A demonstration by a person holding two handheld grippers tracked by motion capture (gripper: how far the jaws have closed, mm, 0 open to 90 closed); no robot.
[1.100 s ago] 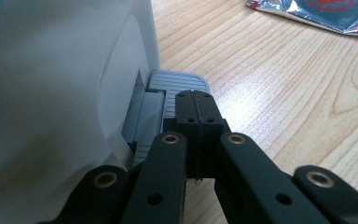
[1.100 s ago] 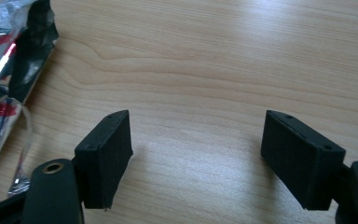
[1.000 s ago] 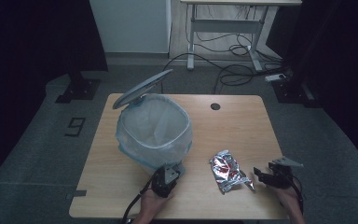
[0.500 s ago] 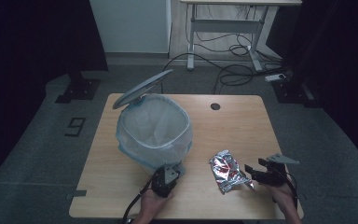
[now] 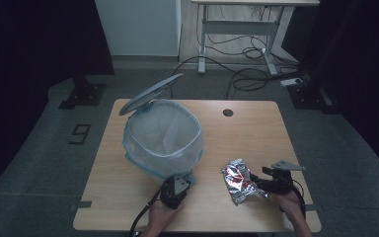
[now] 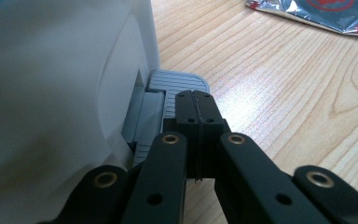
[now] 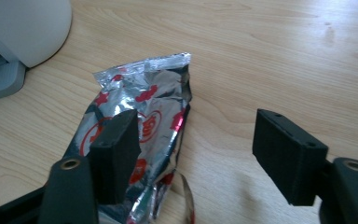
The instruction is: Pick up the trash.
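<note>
A grey carpeted floor (image 5: 39, 163) was seen around the wooden table (image 5: 256, 133), with a white-framed desk (image 5: 237, 29), loose cables (image 5: 246, 74) and dark curtains (image 5: 29, 39) behind.

open bare wood on the table (image 5: 256, 133) beyond the foil wrapper (image 5: 239, 180) and to its right edge. blocked on the left half by the lined bin (image 5: 163, 143), raised lid (image 5: 150, 94) leaning over its far rim. narrow gap between bin and wrapper. grey pedal (image 6: 179, 88) jutting at the bin's base, under the shut left gripper (image 6: 193, 100).
</note>
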